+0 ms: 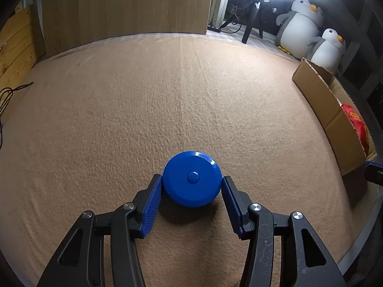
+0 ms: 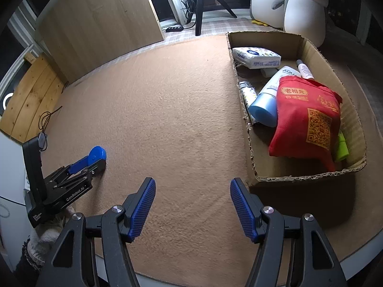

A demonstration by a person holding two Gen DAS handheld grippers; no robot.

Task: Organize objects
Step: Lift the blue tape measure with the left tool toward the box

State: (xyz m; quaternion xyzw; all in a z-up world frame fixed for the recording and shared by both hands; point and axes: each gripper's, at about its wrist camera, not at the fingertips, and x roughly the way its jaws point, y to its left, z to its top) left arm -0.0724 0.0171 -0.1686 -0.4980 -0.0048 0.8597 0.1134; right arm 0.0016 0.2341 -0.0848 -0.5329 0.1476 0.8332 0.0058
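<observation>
Left wrist view: left gripper [image 1: 192, 186] straddling one blue disc [image 1: 192, 179] on the tan mat [image 1: 143, 107], pads at both flanks, contact not certain, jaws half-spread. Likely the grasp step; next, squeezing shut, lifting, carrying over to the one cardboard box [image 2: 308, 177] well off to the right. Right gripper [image 2: 192, 203] wide apart, holding nothing. Inside the box: one red pouch [image 2: 308, 117], one tissue pack [image 2: 256, 57], one blue-capped tube [image 2: 270, 95].

left gripper [image 1: 192, 183] fingers touch blue disc [image 1: 192, 179] both sides | on tan mat [image 1: 143, 107] | cardboard box [image 1: 335, 114] right
</observation>
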